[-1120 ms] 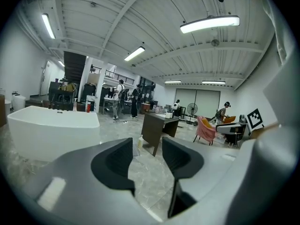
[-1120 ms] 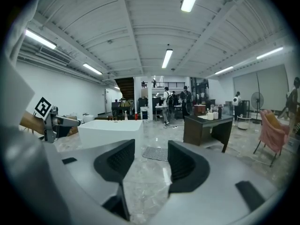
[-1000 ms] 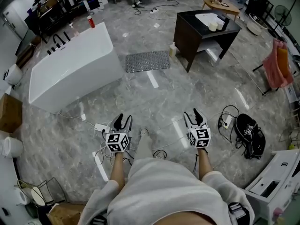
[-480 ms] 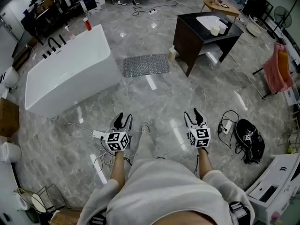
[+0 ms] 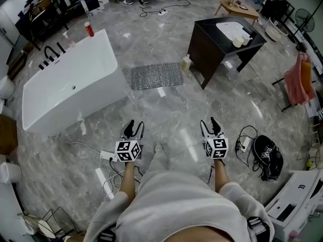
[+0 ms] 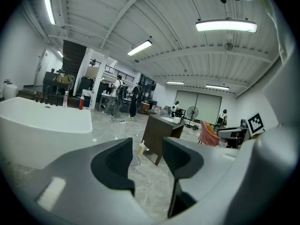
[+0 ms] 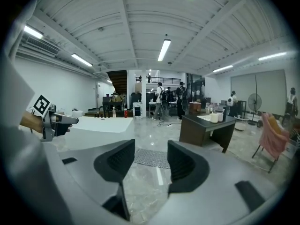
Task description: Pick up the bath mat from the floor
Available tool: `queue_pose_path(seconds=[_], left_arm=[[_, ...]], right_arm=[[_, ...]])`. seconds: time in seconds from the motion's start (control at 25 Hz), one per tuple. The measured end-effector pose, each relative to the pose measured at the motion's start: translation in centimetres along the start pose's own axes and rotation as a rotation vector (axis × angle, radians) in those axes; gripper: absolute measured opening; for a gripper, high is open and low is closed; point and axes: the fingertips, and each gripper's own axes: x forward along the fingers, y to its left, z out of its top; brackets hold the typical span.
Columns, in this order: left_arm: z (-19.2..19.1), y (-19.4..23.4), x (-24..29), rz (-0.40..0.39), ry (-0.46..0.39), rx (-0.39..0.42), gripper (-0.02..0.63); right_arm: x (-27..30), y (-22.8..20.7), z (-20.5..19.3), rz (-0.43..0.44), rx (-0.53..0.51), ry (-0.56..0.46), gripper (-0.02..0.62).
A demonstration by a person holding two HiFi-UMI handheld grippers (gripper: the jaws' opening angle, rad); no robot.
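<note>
- Bath mat [image 5: 157,76]: grey, knobbly, flat on the floor [image 5: 171,107], just right of the bathtub [image 5: 70,87], untouched.
- Dark surface [image 5: 224,44]: further right of the bathtub, past the mat, with a white basin on top.
- Pale bottle [image 5: 186,63]: upright on the floor, right of the bathtub, between the mat's far corner and the dark surface.
- Left tool [image 5: 134,127]: over bare floor, nearer the camera than the bathtub and off its right end, well apart from the mat. Jaws parted to a middling gap, nothing between the pads.
- Right tool [image 5: 209,125]: further right of the bathtub, level with the left tool, also well apart from the mat. Jaws parted wide, empty. In the right gripper view, mat visible far off through the gap.
- Red can [image 5: 89,29]: upright on the bathtub's far rim.
- Power strip [image 5: 107,156] with white cables: on the floor off the bathtub's near right corner, just beside the left tool.
- Black bag [image 5: 266,155]: on the floor far right of the bathtub, beyond the right tool.
- Pink cloth [image 5: 298,77]: hanging on a rack, farthest right of the bathtub.
</note>
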Motion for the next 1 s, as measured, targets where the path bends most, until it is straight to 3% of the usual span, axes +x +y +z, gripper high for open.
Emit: queue_pose_path(seconds=[0.52,1.0], left_arm=[[5.2,10.7,8.9,0.021,0.016,-0.018,0.204],[8.2,13.0,15.0,-0.025,0.033,0.028,0.204]], right_arm=[[14.0,1.3,6.4,0.009,-0.018,0.01,0.195],[18.7,-0.2,6.8,-0.029,0.007,0.033,0.195]])
